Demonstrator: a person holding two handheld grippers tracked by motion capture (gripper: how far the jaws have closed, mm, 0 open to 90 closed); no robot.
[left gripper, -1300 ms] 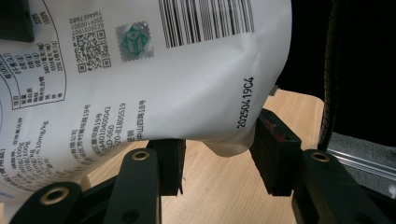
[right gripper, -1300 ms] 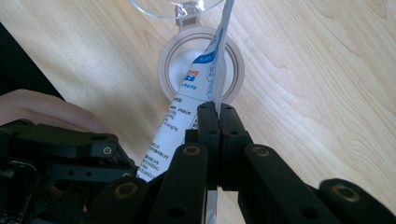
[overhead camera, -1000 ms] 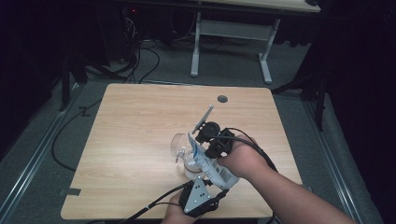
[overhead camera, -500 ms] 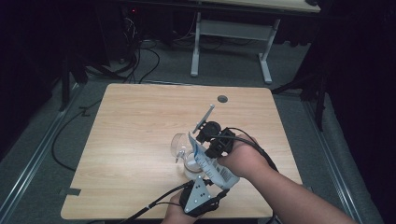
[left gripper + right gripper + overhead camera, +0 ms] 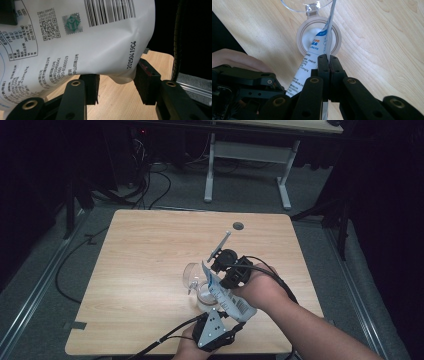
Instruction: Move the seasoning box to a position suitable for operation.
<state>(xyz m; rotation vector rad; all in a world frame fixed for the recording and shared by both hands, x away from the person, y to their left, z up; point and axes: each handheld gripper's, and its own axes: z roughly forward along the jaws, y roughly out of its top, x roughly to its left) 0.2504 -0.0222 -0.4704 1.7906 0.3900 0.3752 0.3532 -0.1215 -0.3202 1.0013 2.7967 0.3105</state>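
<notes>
A white printed pouch [image 5: 229, 299] hangs tilted over a small round jar [image 5: 201, 296] on the wooden table [image 5: 150, 250]. The jar's clear hinged lid [image 5: 190, 272] is flipped back. My right gripper [image 5: 216, 276] is shut on the pouch's thin upper edge. In the right gripper view the pouch [image 5: 312, 62] dips into the jar mouth [image 5: 299, 37], which shows white powder, with my right gripper [image 5: 328, 62] pinching it just above. My left gripper [image 5: 226, 320] holds the pouch's bottom end from the near edge. In the left gripper view the pouch's lower corner [image 5: 110, 50] sits pinched between the pads of my left gripper [image 5: 118, 85].
A round cable hole [image 5: 238, 226] sits near the table's far edge. Behind the table stands a white-legged desk [image 5: 250, 150], with cables [image 5: 145, 185] on the floor. Black cables trail from both grippers over the near edge.
</notes>
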